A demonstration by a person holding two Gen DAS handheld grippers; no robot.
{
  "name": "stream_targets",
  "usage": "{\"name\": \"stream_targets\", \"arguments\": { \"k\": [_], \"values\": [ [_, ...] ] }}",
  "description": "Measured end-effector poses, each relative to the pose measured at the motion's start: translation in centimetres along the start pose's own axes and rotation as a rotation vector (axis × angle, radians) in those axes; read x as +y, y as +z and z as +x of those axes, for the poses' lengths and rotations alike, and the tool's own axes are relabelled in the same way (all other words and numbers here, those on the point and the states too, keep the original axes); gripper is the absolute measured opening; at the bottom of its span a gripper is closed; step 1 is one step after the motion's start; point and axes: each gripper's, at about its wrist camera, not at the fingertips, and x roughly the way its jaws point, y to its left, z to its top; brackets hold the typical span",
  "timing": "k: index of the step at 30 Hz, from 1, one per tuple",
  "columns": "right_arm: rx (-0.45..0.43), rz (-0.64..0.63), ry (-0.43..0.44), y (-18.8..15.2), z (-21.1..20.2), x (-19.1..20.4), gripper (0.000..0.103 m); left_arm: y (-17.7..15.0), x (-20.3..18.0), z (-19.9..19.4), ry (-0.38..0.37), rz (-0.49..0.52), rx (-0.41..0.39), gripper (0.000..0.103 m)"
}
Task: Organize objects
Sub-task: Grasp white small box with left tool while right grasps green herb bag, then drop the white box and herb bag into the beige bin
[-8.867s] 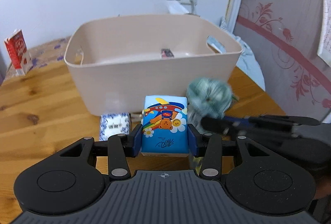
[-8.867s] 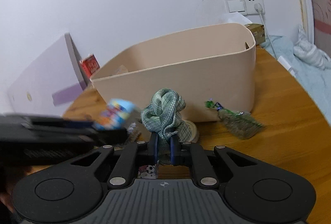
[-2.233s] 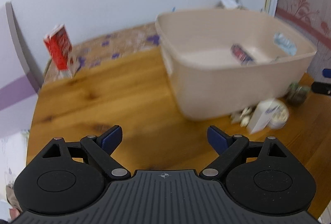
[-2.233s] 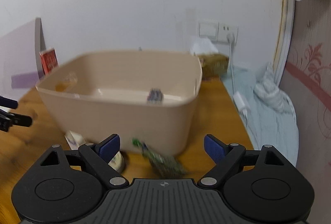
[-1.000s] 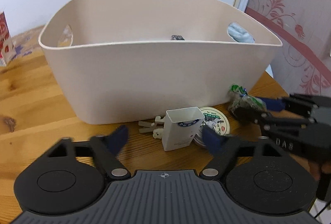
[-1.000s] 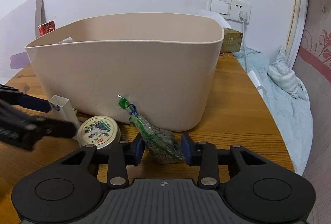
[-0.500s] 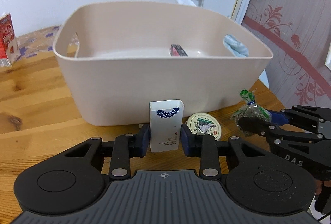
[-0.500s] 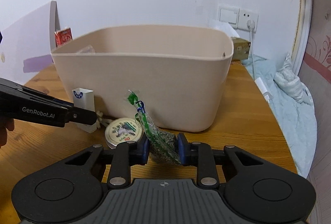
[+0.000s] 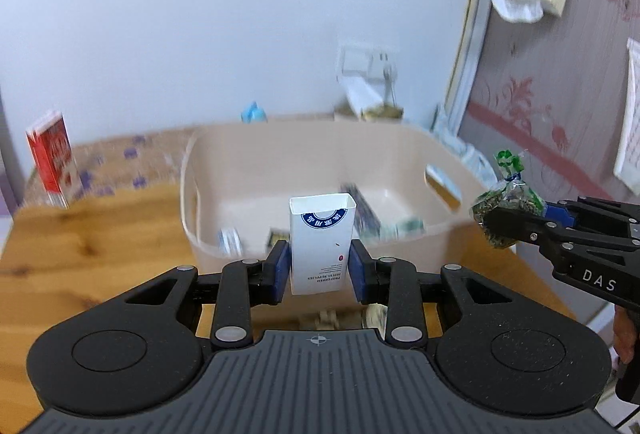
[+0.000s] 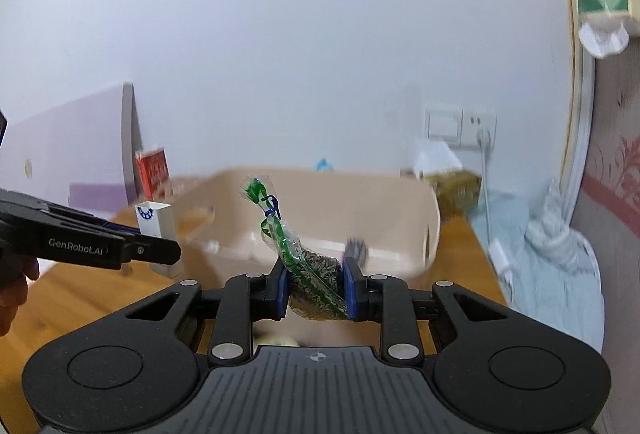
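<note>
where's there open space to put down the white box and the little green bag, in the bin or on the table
The beige bin has bare floor toward its far wall; its near edge is crowded with small blurred items. Bare wooden table lies left of the bin, toward the red carton. The left tool holds the white box, the right tool the green bag.

A white box [image 9: 321, 242] with a blue round emblem, a green-streaked clear bag [image 10: 310, 274], a beige tub [image 9: 400, 141].

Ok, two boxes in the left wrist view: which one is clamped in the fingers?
The white box with the blue round emblem, upright in the left gripper. The red box stands untouched at the table's far left edge.
</note>
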Motion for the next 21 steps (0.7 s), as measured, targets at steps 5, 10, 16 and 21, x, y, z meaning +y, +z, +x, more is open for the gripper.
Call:
{"name": "stream_targets", "arguments": {
  "k": [5, 10, 16, 21],
  "values": [
    [-0.038, -0.006, 0.005, 2.7, 2.0, -0.2, 0.026, 2.6, 0.6, 1.0, 0.061, 0.013, -0.029, 0.032],
    [-0.010, 0.004, 0.006, 3.8, 5.3, -0.5, 0.026, 4.1, 1.1, 4.3, 0.110, 0.023, 0.024, 0.032],
    [0.100, 0.015, 0.004, 2.9, 9.4, -1.0, 0.026, 3.7, 0.8, 8.9, 0.165, 0.041, 0.120, 0.032],
    [0.142, -0.010, -0.028, 1.4, 10.9, -0.7, 0.028, 2.6, -0.1, 11.4, 0.162, 0.062, 0.197, 0.034]
  ]
}}
